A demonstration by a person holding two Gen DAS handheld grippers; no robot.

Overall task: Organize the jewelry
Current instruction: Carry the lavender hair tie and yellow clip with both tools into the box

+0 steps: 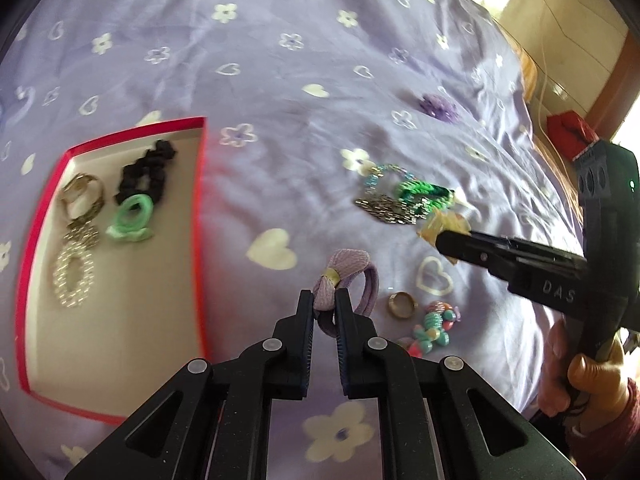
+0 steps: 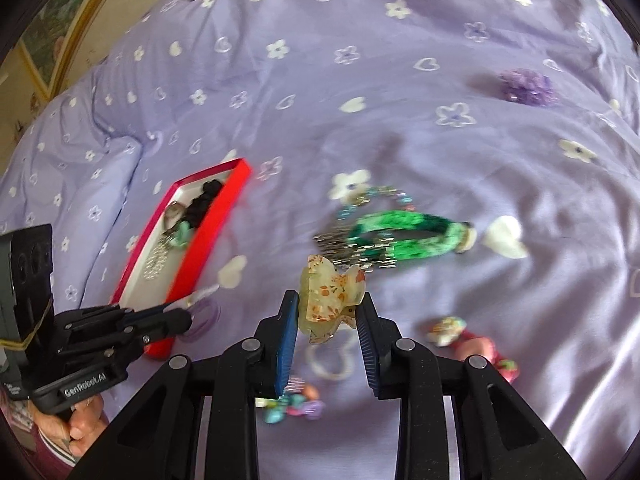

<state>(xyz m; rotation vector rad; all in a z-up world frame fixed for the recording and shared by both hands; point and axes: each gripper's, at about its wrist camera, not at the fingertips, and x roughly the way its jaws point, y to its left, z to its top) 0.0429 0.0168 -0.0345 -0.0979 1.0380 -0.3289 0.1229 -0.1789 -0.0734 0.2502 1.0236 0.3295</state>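
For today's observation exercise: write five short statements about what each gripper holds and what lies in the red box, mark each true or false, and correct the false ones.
1. The left gripper grips a purple bow hair tie. True.
2. The right gripper is empty. False: it holds a speckled hair claw clip.
3. The red box holds a black scrunchie. True.
4. The green bracelet lies in the box. False: it lies on the bedspread.
5. A gold ring lies on the bedspread. True.

Lilac flower-and-heart bedspread [image 1: 320, 80]; glossy tiled floor [image 1: 560, 20], bright daylight
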